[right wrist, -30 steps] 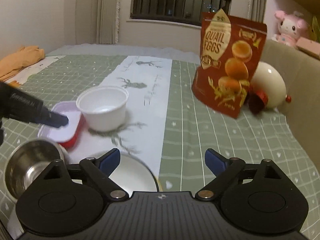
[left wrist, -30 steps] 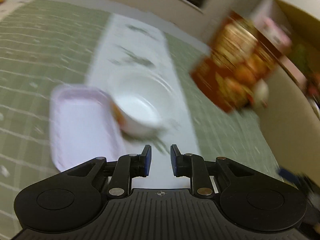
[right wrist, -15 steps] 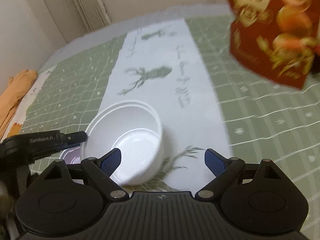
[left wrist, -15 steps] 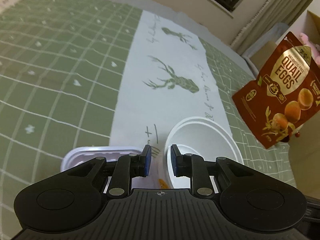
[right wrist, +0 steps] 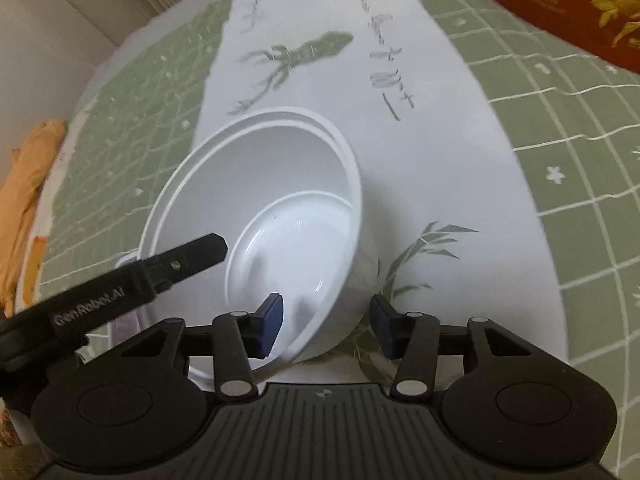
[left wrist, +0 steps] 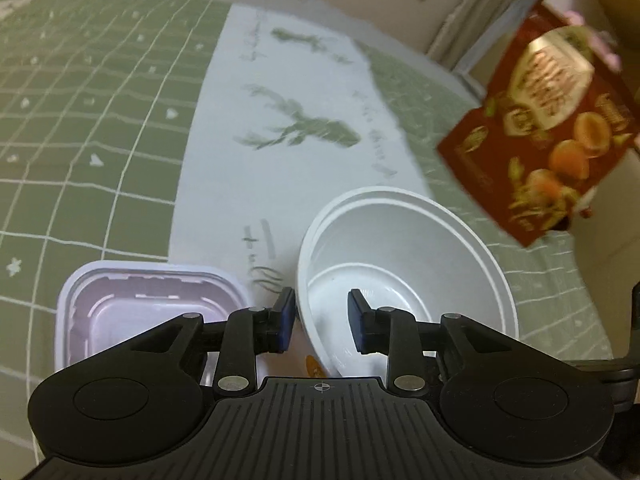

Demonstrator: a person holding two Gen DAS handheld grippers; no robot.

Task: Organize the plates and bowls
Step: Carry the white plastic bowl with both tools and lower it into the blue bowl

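White bowl (left wrist: 404,264) stands upright on the pale centre strip, printed with deer and bamboo, of a green checked cloth (left wrist: 100,128) covering the worktop. Left gripper (left wrist: 322,322) straddles the bowl's near-left rim: one finger outside the wall, the other inside the cavity. Its jaws have just been opening; the outer pad sits at the wall, the inner pad stands clear of it, so the rim lies between the fingers without being pinched. In the right wrist view that inner finger (right wrist: 192,256) shows as a black bar reaching over the rim into the bowl (right wrist: 280,216). Right gripper (right wrist: 328,322) straddles the opposite, near-right wall: one pad inside, one outside. Its jaws have just been closing sharply and now stand pressed on the bowl wall, which sits between the pads; the bowl appears slightly tipped toward this gripper in the right view, though lens distortion makes that uncertain. A pale lilac rectangular container (left wrist: 152,308) lies just beside the bowl on its left, open side up. A red quail-egg pouch (left wrist: 552,132) stands well apart at the far right, blurred. An orange cloth (right wrist: 28,184) lies at the far left edge.
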